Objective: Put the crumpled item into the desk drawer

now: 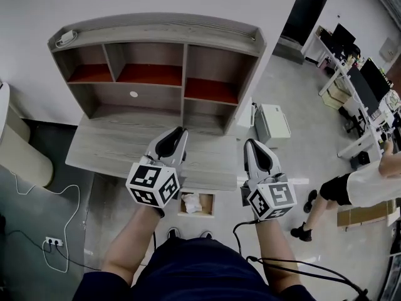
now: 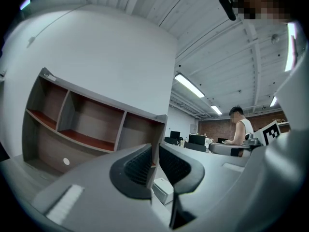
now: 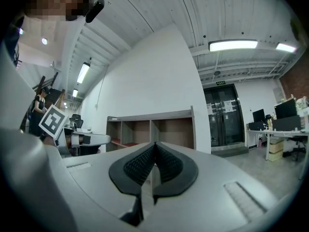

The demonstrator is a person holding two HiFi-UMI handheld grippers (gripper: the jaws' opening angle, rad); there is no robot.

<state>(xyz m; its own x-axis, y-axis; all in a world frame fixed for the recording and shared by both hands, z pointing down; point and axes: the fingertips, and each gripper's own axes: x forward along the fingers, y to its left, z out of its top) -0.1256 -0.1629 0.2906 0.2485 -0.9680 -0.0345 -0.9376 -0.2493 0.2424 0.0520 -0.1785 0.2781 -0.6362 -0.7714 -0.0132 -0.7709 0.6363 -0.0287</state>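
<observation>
Grey wood-grain worktop (image 1: 113, 146): carries a shelf unit (image 1: 219, 49) with red-brown boards.
Crumpled item (image 1: 190, 202): white, lying in the open drawer (image 1: 207, 204) below the worktop's front edge; drawer partly hidden by it.
Left gripper (image 1: 182, 130): ribbed black fingers (image 2: 137, 166) slightly apart, nothing between.
Right gripper (image 1: 249, 142): fingers (image 3: 166, 166) closed tip to tip, empty.
Surroundings: person (image 1: 369, 180) standing at right.

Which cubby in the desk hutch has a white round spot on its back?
The wide lower-left cubby; the other cubbies show no such spot.
</observation>
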